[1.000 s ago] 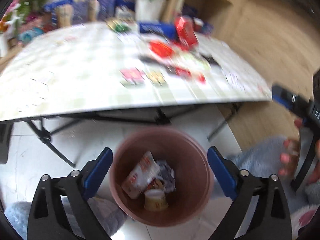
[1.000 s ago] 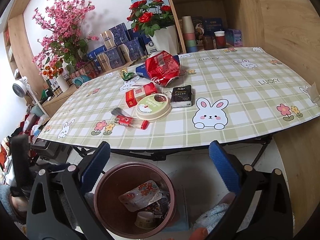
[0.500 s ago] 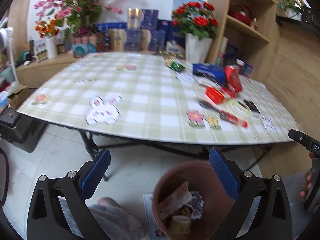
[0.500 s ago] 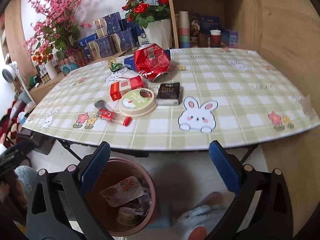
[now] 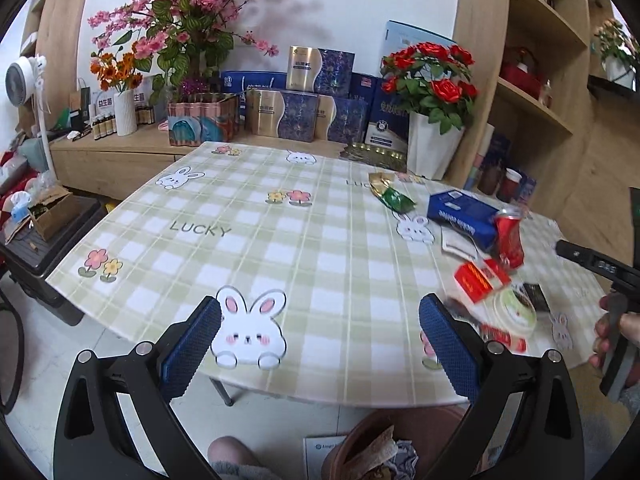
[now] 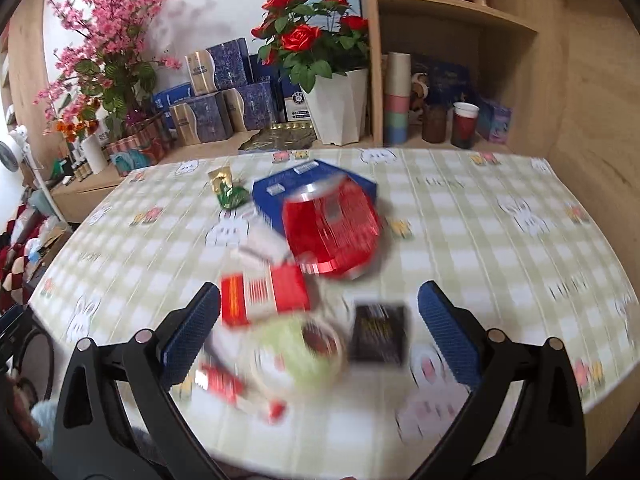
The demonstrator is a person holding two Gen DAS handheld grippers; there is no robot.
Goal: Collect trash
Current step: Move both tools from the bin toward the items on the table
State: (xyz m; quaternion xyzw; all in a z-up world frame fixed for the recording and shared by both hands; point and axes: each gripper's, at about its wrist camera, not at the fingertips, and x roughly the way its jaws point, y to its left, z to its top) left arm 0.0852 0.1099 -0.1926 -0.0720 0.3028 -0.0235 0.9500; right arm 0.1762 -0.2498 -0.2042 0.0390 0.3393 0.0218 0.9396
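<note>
A cluster of trash lies on the checked tablecloth [image 5: 240, 256]: a crushed red can [image 6: 332, 232], a red-and-white carton [image 6: 264, 296], a round green-lidded tub [image 6: 300, 354], a black packet [image 6: 378, 332], a red tube [image 6: 224, 384], a blue box [image 6: 308, 184] and a green-gold wrapper [image 6: 228, 192]. My right gripper [image 6: 320, 328] is open above the table, the tub and carton between its fingers. My left gripper [image 5: 320, 340] is open at the table's near edge, empty. The brown bin [image 5: 384, 440] with wrappers sits on the floor below. The trash appears at right in the left wrist view, can [image 5: 509, 242] included.
Rose pot [image 6: 336, 108], pink blossom arrangement [image 5: 188, 40] and stacked blue-gold boxes [image 5: 304, 112] stand behind the table. Cups [image 6: 464, 124] sit on the wooden shelf at right. A person's hand [image 5: 612, 332] holds the right gripper. A fan [image 5: 22, 82] stands at far left.
Both grippers rose from over the bin to table height. The right one moved forward over the trash cluster; the left swung left and up, leaving the bin at the frame's bottom.
</note>
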